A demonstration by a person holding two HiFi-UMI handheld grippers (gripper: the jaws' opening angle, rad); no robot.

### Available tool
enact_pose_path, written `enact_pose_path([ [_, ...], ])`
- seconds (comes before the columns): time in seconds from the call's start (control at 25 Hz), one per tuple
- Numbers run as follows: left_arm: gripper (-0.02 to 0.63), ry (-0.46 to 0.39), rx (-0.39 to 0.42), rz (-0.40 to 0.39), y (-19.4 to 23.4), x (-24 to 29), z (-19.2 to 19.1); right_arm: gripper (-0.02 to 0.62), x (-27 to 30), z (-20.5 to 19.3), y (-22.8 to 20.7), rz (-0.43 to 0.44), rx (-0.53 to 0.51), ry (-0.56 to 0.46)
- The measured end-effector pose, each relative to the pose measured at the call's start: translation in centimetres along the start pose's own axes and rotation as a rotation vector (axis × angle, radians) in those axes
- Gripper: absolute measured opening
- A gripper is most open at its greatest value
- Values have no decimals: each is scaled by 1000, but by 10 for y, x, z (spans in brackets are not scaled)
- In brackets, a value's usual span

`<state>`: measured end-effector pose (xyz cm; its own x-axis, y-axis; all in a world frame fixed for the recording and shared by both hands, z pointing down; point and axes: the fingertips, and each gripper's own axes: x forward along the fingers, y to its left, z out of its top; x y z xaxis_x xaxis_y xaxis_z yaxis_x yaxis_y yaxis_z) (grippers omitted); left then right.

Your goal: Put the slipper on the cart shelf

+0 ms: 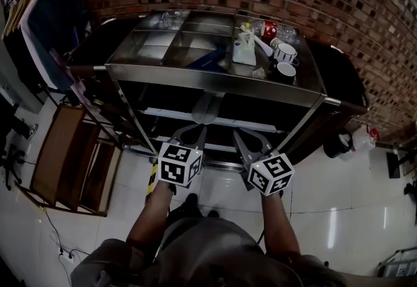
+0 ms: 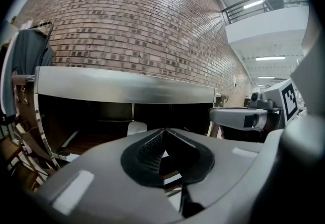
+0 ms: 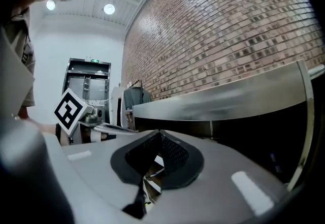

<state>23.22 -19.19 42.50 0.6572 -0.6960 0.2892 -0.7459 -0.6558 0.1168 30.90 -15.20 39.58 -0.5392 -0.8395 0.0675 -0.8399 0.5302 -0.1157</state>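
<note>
There's the slipper (image 1: 207, 110), pale, lying on the cart shelf (image 1: 257, 124) under the steel top (image 1: 215, 79), with its long axis running twelve to six and one end toward the person. The left gripper (image 1: 197, 129) sits just short of it with the slipper at its twelve o'clock, jaws pressed together and nothing in them. The right gripper (image 1: 246, 139) is alongside with the slipper at its ten o'clock, also closed and empty. Left is nearer. It looks placed, so I'd say only backing away remains.

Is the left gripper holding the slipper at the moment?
No: the left gripper is shut on nothing, while the slipper lies ahead inside the cart.
</note>
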Motion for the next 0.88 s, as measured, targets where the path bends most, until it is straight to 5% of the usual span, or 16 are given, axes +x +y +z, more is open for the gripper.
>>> enact_pose_path([
  [0.88,8,28,8,10,7,18,0,0,12,3,-14,15,10,-4],
])
